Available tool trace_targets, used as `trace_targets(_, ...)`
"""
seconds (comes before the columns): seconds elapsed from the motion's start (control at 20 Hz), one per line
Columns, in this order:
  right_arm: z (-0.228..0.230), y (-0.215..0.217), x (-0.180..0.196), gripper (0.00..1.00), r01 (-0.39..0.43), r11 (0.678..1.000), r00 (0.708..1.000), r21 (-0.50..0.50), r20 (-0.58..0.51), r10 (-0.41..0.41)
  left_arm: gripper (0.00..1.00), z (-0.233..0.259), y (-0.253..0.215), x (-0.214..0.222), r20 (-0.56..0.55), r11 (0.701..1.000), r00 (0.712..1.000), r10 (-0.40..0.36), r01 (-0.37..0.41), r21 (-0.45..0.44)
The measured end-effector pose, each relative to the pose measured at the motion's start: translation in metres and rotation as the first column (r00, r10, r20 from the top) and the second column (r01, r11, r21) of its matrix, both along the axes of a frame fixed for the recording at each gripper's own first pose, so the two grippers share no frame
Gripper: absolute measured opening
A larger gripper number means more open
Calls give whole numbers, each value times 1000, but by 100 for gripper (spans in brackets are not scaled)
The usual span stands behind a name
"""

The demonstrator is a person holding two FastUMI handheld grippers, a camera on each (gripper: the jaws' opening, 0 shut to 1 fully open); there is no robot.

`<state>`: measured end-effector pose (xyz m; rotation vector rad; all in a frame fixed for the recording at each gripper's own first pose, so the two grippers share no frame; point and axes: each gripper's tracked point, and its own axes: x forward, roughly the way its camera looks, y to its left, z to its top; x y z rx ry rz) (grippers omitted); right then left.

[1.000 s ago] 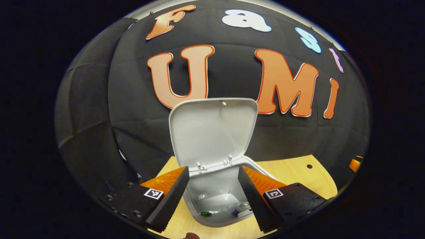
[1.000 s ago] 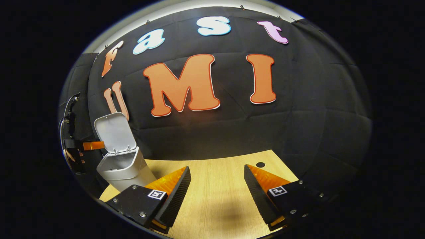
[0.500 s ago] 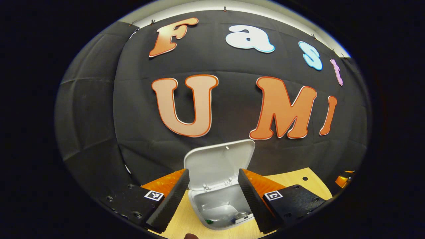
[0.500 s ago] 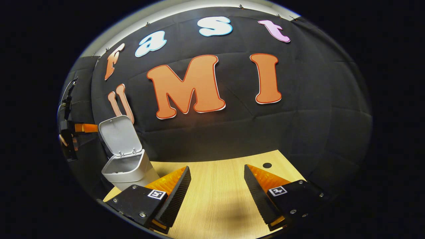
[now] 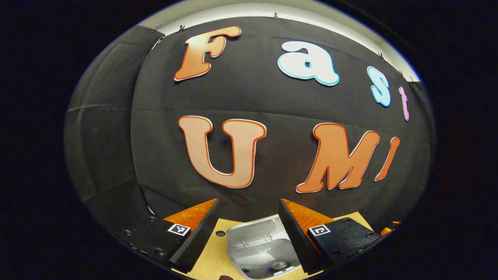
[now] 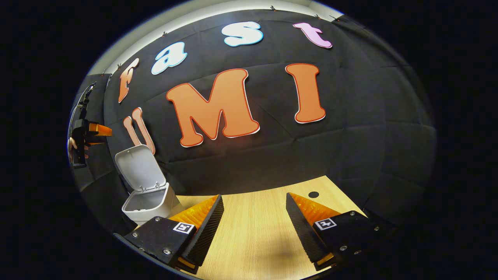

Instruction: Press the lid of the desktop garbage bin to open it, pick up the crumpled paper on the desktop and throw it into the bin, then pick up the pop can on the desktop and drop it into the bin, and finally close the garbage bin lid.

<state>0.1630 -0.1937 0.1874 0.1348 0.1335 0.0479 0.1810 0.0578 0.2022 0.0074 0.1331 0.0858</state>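
Bin (image 6: 149, 202) stands at the far-left end of your worktop (image 6: 256, 233), close to the black cloth wall (image 6: 350, 155) behind it. Its lid (image 6: 139, 168) is raised and leans back toward that wall.

Your left tongs (image 5: 248, 233) hang high above the bin, spread wide and holding nothing. In the left gripper view you look down between the two fingers into the open mouth of the bin (image 5: 264, 252). The pop can (image 5: 279, 265) lies at the bottom with its round end up. A small green scrap (image 5: 245, 269) sits near the front wall inside. You cannot tell from here where the crumpled paper lies. In the right gripper view the left tongs (image 6: 102, 130) and the hand (image 6: 72, 147) that grips them appear up and to the left of the lid, well apart from its top edge.

Your right tongs (image 6: 255, 225) are also spread wide and hold nothing. They sit low over the bare wood of the worktop, to the right of the bin, whose side is just beside their left finger in that view. A dark round hole (image 6: 313, 194) marks the worktop near its far edge. The open stretch of wood runs from the bin to the right-hand corner.
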Motion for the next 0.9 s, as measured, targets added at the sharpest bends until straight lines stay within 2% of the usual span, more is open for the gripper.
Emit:
trace_targets(0.25,-1,-8,0,96,20,1000,1000,9,3,-20,94,8,-2,44,-73,999,997,-21,24,46)
trace_targets(0.4,-6,-14,-2,96,34,999,999,18,-6,-34,96,-10,-1,71,-143,996,989,-24,36,76)
trace_targets(0.55,-13,-24,-5,96,56,998,998,28,-20,-55,94,-35,-7,91,-211,996,976,-49,64,66)
trace_targets(0.65,-15,-31,-5,96,76,997,997,32,-28,-75,93,-51,-3,101,-249,997,968,-40,54,50)
trace_targets(0.9,-24,-35,-6,96,88,995,995,36,-51,-86,94,-87,-4,106,-326,998,943,-62,67,5)
